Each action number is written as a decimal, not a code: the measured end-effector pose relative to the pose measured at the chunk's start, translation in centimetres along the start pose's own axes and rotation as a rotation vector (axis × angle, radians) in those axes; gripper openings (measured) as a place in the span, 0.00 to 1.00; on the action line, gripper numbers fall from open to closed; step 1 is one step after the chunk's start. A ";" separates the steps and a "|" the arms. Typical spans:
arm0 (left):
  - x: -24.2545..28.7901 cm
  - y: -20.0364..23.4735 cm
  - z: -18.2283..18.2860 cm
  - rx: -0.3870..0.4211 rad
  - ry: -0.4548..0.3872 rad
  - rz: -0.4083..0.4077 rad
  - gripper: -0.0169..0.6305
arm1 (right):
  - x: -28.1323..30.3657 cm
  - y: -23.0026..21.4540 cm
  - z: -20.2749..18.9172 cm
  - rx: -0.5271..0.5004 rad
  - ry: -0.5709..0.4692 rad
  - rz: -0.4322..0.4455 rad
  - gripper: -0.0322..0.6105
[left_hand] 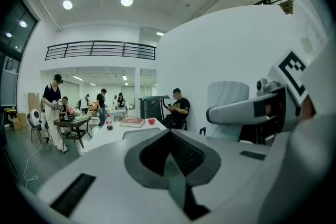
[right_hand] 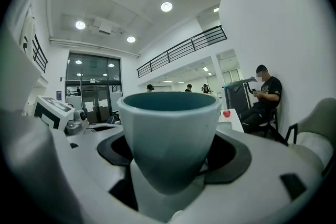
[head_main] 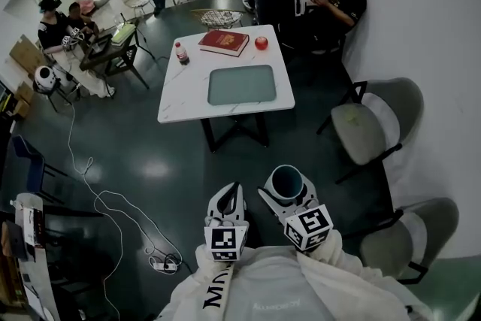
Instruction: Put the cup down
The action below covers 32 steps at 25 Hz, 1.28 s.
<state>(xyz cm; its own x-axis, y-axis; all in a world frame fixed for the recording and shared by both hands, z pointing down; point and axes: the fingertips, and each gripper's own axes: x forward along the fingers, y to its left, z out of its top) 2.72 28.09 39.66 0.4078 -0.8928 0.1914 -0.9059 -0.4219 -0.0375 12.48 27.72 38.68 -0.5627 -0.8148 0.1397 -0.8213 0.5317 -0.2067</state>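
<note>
Close below, right tongs (head_main: 287,192) clamp an upright pale cup (right_hand: 169,139) with a teal inside, held in the air well short of the white surface (head_main: 180,98). Left tongs (head_main: 231,195), just beside, are closed together, empty.

I'm looking down at my right gripper (head_main: 286,190), clamped on the cup (head_main: 287,182), which sits upright with its teal inside showing. My left gripper (head_main: 230,195) hangs just beside it, jaws drawn close together. Both are over the dark floor, well short of the white table (head_main: 188,98). On that table there's 1 grey tray (head_main: 241,84) towards the near edge, a red book (head_main: 224,42) at the far edge, an apple (head_main: 261,43) by the far right corner and a bottle (head_main: 181,53) at the left edge. There are 2 grey chairs to my right, 1 nearer the table (head_main: 368,128) and 1 beside me (head_main: 409,240). A white cable (head_main: 98,195) trails across the floor on my left.
</note>
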 end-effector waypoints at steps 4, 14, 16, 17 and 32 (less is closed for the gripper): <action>2.0 3.0 0.1 -0.011 0.015 0.009 0.04 | 3.1 -0.2 0.4 0.002 0.014 0.001 0.64; 7.8 10.1 1.2 -0.014 0.045 0.000 0.04 | 12.1 -1.7 1.6 0.034 0.056 -0.015 0.64; 9.0 11.9 1.5 -0.010 0.046 -0.001 0.04 | 14.3 -1.6 2.1 0.032 0.052 -0.011 0.64; 9.6 12.9 1.7 -0.008 0.047 -0.002 0.04 | 15.5 -1.5 2.4 0.030 0.050 -0.010 0.64; 18.4 22.9 3.9 -0.007 0.025 -0.049 0.04 | 27.8 -2.7 5.2 0.002 0.054 -0.047 0.64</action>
<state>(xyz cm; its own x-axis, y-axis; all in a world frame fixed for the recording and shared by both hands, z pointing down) -10.11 1.42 38.52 0.4491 -0.8666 0.2174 -0.8855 -0.4641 -0.0207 -0.47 2.45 38.13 -0.5282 -0.8250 0.2011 -0.8465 0.4931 -0.2008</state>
